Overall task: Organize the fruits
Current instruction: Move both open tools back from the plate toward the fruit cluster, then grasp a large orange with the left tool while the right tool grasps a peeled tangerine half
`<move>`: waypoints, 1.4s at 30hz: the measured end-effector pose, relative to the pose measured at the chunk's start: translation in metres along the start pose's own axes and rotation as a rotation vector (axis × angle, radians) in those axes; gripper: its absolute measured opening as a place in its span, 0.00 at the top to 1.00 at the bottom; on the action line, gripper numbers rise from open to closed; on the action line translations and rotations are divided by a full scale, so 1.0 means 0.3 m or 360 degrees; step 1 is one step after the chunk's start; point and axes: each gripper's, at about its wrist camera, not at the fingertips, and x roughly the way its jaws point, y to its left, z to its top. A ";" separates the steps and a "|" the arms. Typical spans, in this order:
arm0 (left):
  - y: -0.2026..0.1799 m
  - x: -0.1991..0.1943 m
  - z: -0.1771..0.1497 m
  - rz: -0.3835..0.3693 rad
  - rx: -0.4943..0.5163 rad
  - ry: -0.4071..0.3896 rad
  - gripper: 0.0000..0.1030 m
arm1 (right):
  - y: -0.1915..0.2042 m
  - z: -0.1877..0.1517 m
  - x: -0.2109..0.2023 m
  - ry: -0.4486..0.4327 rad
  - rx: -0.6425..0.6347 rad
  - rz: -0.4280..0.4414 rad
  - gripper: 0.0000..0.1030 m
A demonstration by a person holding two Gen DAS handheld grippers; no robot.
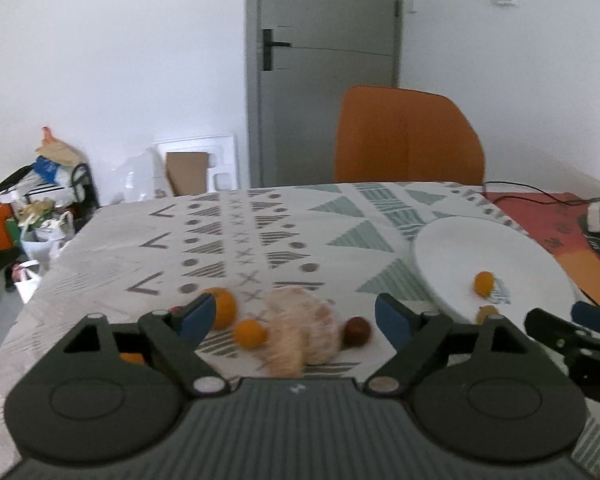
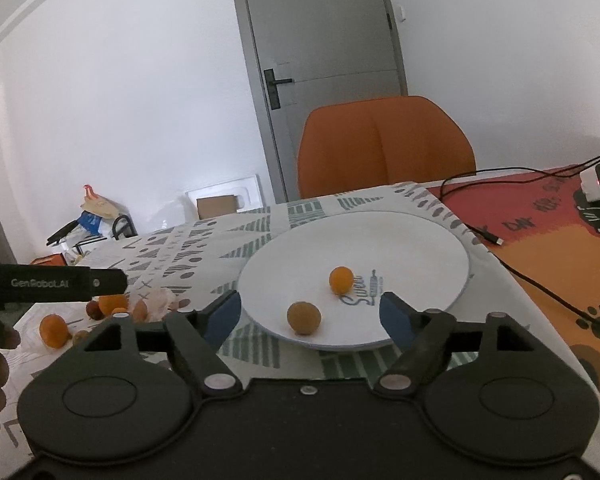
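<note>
Left gripper (image 1: 296, 314), jaws wide and empty, hangs over the loose fruit; right gripper (image 2: 310, 314), jaws likewise wide and empty, hangs at the near rim of the white plate (image 2: 420, 248), the landmark here. Nearest on the plate lies a brownish round fruit (image 2: 304, 317); beyond it, toward the plate's centre, a small orange fruit (image 2: 341, 279). Left of the plate, on the patterned tablecloth (image 1: 220, 240), lie a small orange (image 1: 251, 333), a dark red-brown fruit (image 1: 357, 331), a blurred pale net-like piece (image 1: 300, 332) and, farther, a larger orange (image 1: 225, 307). These fruits probably are light, firm and prone to roll; grip each across its widest girth, gently.
</note>
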 end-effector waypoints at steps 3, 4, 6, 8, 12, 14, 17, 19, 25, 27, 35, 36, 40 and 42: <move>0.039 -0.013 -0.007 0.0028 -0.0034 -0.0003 0.16 | 0.024 -0.002 0.001 0.0005 -0.0013 0.0011 0.20; 0.049 -0.016 -0.011 0.0035 -0.0042 -0.0003 0.16 | 0.031 -0.002 0.002 0.0008 -0.0015 0.0018 0.19; 0.068 -0.023 -0.019 0.0047 -0.0053 -0.0002 0.15 | 0.046 -0.002 0.004 0.0015 -0.0018 0.0033 0.16; 0.087 -0.028 -0.027 0.0060 -0.0063 0.0001 0.15 | 0.063 -0.005 0.006 0.0014 -0.0028 0.0057 0.12; 0.128 -0.038 -0.043 0.0081 -0.0097 0.0002 0.15 | 0.111 -0.008 0.010 0.0018 -0.0076 0.0105 0.10; 0.152 -0.045 -0.050 0.0092 -0.0121 0.0000 0.15 | 0.133 -0.008 0.013 0.0028 -0.0088 0.0128 0.10; 0.183 -0.051 -0.061 0.0115 -0.0147 0.0004 0.15 | 0.162 -0.007 0.021 0.0040 -0.0105 0.0157 0.10; 0.207 -0.054 -0.069 0.0131 -0.0169 0.0007 0.15 | 0.181 -0.009 0.028 0.0046 -0.0120 0.0172 0.10; 0.278 -0.050 -0.087 0.0164 -0.0231 0.0013 0.15 | 0.236 -0.014 0.051 0.0071 -0.0153 0.0224 0.10; 0.296 -0.046 -0.094 0.0168 -0.0252 0.0019 0.15 | 0.261 -0.015 0.060 0.0084 -0.0173 0.0240 0.12; 0.361 -0.024 -0.120 0.0130 -0.0317 0.0024 0.15 | 0.339 -0.020 0.118 0.0203 -0.0219 0.0330 0.45; 0.366 -0.018 -0.123 0.0127 -0.0324 0.0026 0.15 | 0.347 -0.023 0.125 0.0217 -0.0222 0.0337 0.47; 0.388 0.003 -0.131 0.0104 -0.0363 0.0045 0.17 | 0.378 -0.029 0.150 0.0264 -0.0236 0.0370 0.54; 0.395 0.015 -0.135 0.0093 -0.0375 0.0053 0.18 | 0.395 -0.032 0.164 0.0283 -0.0249 0.0379 0.56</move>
